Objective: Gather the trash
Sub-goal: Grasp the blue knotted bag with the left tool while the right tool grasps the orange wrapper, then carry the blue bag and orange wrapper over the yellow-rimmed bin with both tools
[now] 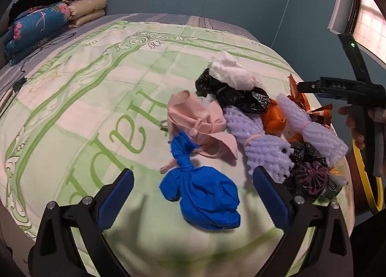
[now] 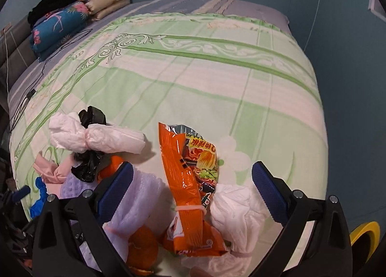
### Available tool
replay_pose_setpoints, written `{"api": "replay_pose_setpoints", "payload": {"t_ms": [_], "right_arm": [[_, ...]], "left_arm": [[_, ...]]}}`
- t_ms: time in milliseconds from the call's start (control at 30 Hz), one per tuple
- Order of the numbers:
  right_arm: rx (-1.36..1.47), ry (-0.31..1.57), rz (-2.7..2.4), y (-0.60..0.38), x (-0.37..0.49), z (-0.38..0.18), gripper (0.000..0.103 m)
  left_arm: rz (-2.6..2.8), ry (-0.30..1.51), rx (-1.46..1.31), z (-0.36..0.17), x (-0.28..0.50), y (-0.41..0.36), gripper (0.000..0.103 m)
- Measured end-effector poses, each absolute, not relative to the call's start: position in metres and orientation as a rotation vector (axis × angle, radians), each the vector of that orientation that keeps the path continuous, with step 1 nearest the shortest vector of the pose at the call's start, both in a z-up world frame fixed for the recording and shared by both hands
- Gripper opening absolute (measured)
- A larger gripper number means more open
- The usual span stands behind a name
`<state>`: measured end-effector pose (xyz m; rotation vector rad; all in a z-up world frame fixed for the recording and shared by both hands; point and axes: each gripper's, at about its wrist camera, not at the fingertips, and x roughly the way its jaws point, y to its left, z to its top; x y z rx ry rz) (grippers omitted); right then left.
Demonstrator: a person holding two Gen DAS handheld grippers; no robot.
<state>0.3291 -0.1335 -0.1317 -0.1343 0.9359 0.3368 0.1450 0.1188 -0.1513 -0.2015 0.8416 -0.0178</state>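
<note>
The left gripper (image 1: pixel 193 195) stands wide open and holds nothing; a tied blue bag (image 1: pixel 202 199) lies on the bedspread (image 1: pixel 96 98) between its jaws, touching neither. Just beyond the bag lies a pink cloth (image 1: pixel 200 122); ahead of the right-hand jaw sits the rest of the trash: two pale purple foam nets (image 1: pixel 260 146), a black bag (image 1: pixel 241 95), a white bundle (image 1: pixel 231 73) and a dark bag (image 1: pixel 308 173) just beside that jaw.

The right gripper (image 2: pixel 193 192) is also wide open with nothing in it; an orange noodle packet (image 2: pixel 190 192) lies between its jaws, with a white bundle (image 2: pixel 236 214) close to the right-hand jaw and a foam net (image 2: pixel 142 199) against the left-hand one. Beyond the left-hand jaw lie another white bundle (image 2: pixel 96 137) and a black bag (image 2: pixel 88 163); a yellow rim (image 2: pixel 364 231) shows outside the right-hand jaw.
</note>
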Motion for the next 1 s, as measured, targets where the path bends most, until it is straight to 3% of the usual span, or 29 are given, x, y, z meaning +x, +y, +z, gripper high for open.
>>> {"api": "replay_pose_setpoints", "payload": {"t_ms": [100,267,367,433,533,700,1000], "right_arm": [[-0.112,0.964,0.348,-0.135,0.333,-0.136,0.084],[-0.119,1.0,0.352,-0.132,0.337,-0.147,0.076],[-0.1,1.026,0.352,-0.133,0.341,-0.153,0.068],[-0.082,1.048,0.348,-0.135,0.344,-0.157,0.057],[-0.064,1.073,0.348,-0.136,0.345,-0.162,0.047],[-0.064,1.074,0.332,-0.137,0.345,-0.164,0.039],[-0.026,0.988,0.363,-0.143,0.333,-0.136,0.033]], "left_arm": [[-0.042,0.849,-0.209,-0.155,0.147,0.117,0.095],[-0.074,0.855,-0.213,-0.161,0.149,0.112,0.093],[-0.091,0.867,-0.216,-0.165,0.15,0.11,0.084],[-0.101,0.879,-0.225,-0.169,0.15,0.109,0.076],[-0.088,0.892,-0.201,-0.174,0.15,0.107,0.058],[-0.09,0.892,-0.201,-0.173,0.148,0.108,0.035],[-0.112,0.88,-0.229,-0.164,0.136,0.114,0.026]]}}
